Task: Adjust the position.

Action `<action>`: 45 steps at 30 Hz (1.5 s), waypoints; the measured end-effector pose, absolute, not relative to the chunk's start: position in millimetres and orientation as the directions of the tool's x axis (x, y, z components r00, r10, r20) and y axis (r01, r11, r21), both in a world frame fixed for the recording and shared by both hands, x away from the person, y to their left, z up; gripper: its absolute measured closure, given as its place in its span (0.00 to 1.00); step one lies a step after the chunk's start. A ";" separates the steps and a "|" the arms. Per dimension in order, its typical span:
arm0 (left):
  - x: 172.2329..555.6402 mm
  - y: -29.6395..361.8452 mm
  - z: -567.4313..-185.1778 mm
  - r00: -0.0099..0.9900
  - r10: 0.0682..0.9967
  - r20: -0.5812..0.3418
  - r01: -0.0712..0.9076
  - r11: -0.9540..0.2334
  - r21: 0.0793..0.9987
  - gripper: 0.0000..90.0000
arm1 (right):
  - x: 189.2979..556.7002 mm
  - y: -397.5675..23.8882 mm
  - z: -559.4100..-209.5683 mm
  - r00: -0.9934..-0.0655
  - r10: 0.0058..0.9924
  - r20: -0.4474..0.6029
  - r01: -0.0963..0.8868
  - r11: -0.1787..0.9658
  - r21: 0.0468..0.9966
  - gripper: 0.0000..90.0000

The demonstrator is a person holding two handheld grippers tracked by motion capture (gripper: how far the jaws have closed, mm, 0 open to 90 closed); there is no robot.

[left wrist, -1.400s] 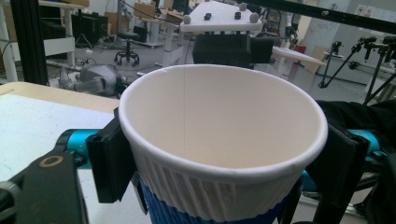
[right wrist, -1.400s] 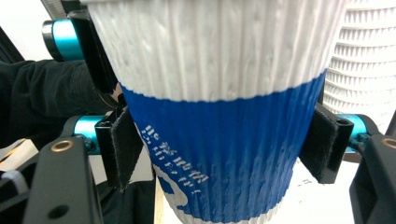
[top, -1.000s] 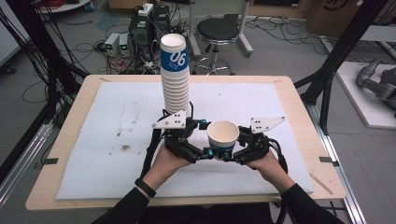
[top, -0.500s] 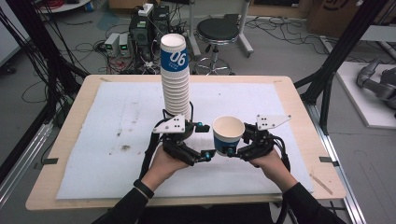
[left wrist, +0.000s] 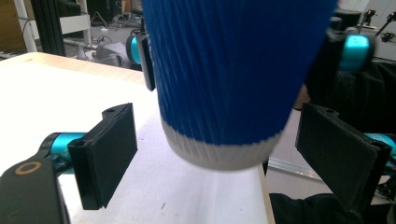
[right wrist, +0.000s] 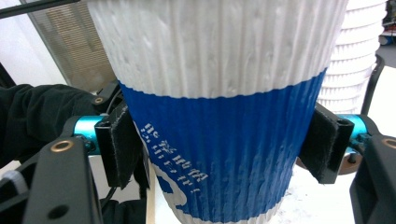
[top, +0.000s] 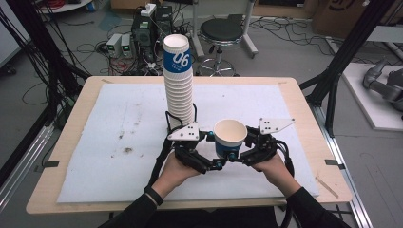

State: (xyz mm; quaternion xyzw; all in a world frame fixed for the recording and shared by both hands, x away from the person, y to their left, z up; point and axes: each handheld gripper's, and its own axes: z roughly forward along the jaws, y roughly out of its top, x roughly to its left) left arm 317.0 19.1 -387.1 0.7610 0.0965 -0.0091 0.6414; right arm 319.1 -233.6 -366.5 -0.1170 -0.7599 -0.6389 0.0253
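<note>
I am holding the cup (right wrist: 219,116) in my right tool (right wrist: 224,140): its two pads are pressing on the blue band from both sides, clamped on it. In the right tool's view the cup's rim and base are running off the frame, so I am only seeing ribbed white above and blue with pale print below.

My left tool (left wrist: 205,154) is standing apart, with its pads (left wrist: 109,154) clear of the cup on either side. In its view the cup (left wrist: 233,74) is hanging between them, slightly blurred, its top cut off by the frame; its white base is floating just above the sheet.

From the high view, the cup (top: 230,137) is sitting upright and open-mouthed between the right tool (top: 242,154) and the left tool (top: 216,161), near the front of the bench (top: 309,114). The tool bodies are hiding its lower part. Both hands are coming in from the near edge, angled inward toward each other, knuckles up, sleeves cut off at the bottom.

Behind the left tool the stack (top: 179,80) of cups is standing tall on the white sheet (top: 95,142), close by but apart from the held cup. In the right tool's view the stack (right wrist: 359,56) is peeking out behind the cup, mostly covered.
</note>
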 end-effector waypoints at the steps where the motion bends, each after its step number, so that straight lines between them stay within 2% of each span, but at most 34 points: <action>1: 317.0 17.5 -387.9 0.982 0.134 -0.137 0.158 -0.162 0.974 0.14 | 318.0 -232.7 -366.6 -0.970 0.146 0.193 0.216 0.158 0.964 0.28; 7: 317.0 12.1 -393.3 0.981 0.115 -0.154 0.172 -0.169 0.971 0.15 | 315.5 -227.3 -368.3 -0.972 0.134 0.193 0.215 0.172 0.961 0.28; 16: 316.5 13.8 -395.4 0.983 0.093 -0.161 0.174 -0.150 0.973 0.33 | 316.2 -226.1 -370.6 -0.972 0.134 0.195 0.216 0.171 0.961 0.28; 22: 316.2 13.9 -395.9 0.984 0.086 -0.156 0.169 -0.161 0.972 0.33 | 315.3 -225.5 -371.0 -0.973 0.132 0.188 0.210 0.178 0.961 0.26; 29: 315.4 10.8 -398.6 0.986 0.075 -0.147 0.159 -0.186 0.970 0.33 | 315.6 -225.7 -368.2 -0.972 0.133 0.194 0.215 0.167 0.962 0.17; 35: 315.8 10.3 -399.6 0.986 0.073 -0.149 0.160 -0.191 0.968 0.33 | 314.6 -227.7 -365.6 -0.970 0.142 0.197 0.217 0.144 0.966 0.17; 37: 316.2 10.5 -400.3 0.985 0.072 -0.157 0.168 -0.193 0.967 0.33 | 314.4 -228.5 -365.2 -0.971 0.136 0.195 0.214 0.143 0.966 0.22; 41: 315.8 10.2 -400.5 0.985 0.071 -0.157 0.168 -0.185 0.968 0.32 | 313.8 -228.8 -364.8 -0.975 0.135 0.179 0.198 0.140 0.970 0.24; 45: 315.0 10.1 -399.0 0.982 0.077 -0.171 0.181 -0.158 0.971 0.22 | 313.5 -229.1 -365.1 -0.974 0.145 0.173 0.193 0.137 0.972 0.25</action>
